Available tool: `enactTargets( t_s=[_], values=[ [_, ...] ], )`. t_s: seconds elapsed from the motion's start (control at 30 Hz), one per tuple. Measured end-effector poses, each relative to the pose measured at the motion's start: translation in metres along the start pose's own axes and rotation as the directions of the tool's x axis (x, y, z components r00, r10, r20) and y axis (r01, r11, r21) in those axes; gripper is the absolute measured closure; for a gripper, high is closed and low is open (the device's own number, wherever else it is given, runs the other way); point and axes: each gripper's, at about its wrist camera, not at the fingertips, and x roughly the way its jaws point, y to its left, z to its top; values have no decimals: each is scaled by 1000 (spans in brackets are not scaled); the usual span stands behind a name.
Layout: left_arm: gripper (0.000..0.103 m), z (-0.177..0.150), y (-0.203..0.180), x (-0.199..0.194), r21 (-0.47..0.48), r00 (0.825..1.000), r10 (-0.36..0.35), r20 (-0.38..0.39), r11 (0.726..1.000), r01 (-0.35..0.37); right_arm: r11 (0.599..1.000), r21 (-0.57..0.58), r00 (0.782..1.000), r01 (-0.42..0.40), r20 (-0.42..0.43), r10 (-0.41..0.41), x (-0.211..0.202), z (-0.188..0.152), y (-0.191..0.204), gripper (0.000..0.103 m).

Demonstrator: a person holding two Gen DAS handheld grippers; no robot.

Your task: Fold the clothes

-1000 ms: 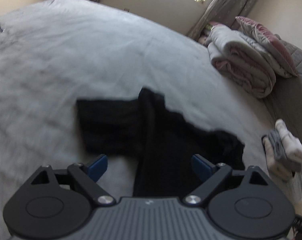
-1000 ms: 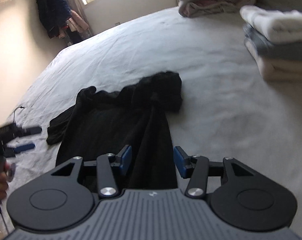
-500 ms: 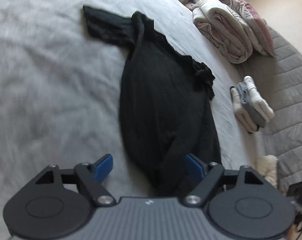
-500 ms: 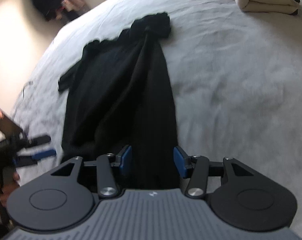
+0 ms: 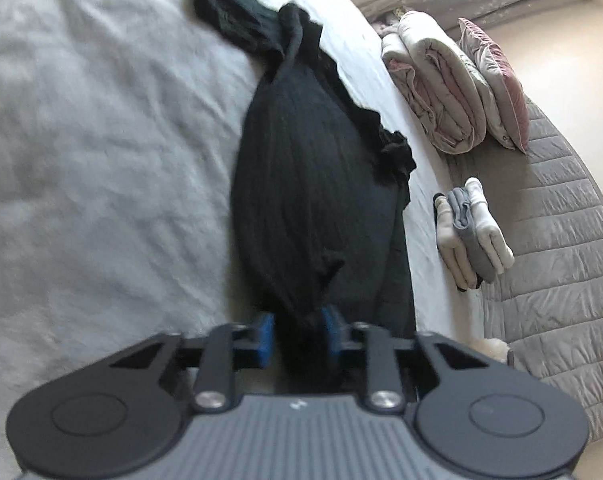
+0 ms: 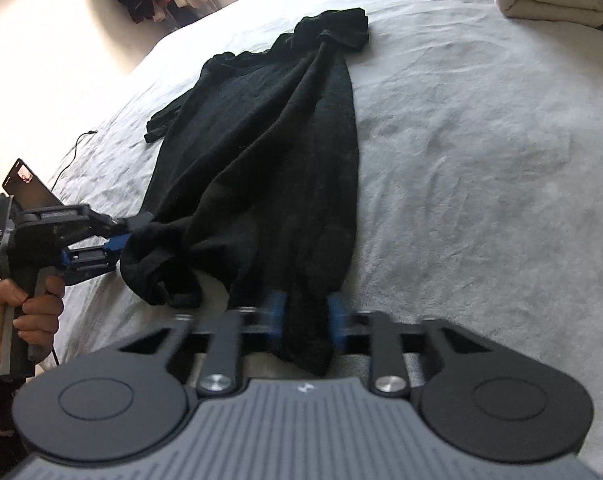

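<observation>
**Both claws now grip the black top's near edge**

A moment ago the left claw point(image 5: 296, 334) was wide apart above the bed point(image 5: 101, 184). Now it has closed on a bunch of the top point(image 5: 313, 184). The right claw point(image 6: 306, 320) held its corner before and still pinches it. So the top's near edge is caught at two spots and looks ready to be lifted or pulled flat for a fold.

The top lies long on the bed, running away from both claws, with its sleeves at the far end. It is still bunchy and wrinkled.

Left of the left claw the bed is wide and bare. Right of it, the folded pile point(image 5: 471, 236) sits near the top's side. Right of the right claw there is lots of bare bed.
</observation>
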Motion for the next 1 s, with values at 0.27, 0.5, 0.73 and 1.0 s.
enactTargets(
  t_s=[0.27, 0.5, 0.73, 1.0],
  values=[
    [100, 3, -19, -37, 69, 996, 3, 92, 998, -9, 997, 10, 991, 82, 108, -82, -23, 10, -16, 99],
    [101, 22, -23, -74, 125, 967, 34, 253, 990, -68, 970, 26, 947, 243, 210, -243, -32, 29, -34, 99],
    [101, 45, -20, -68, 116, 933, 62, 354, 987, -110, 951, 35, 922, 307, 238, -306, -15, 46, -43, 97],
    [100, 61, -31, -36, 80, 942, -38, 333, 997, 12, 937, -40, 906, 347, 273, -324, 0, 55, -19, 66]
  ],
)
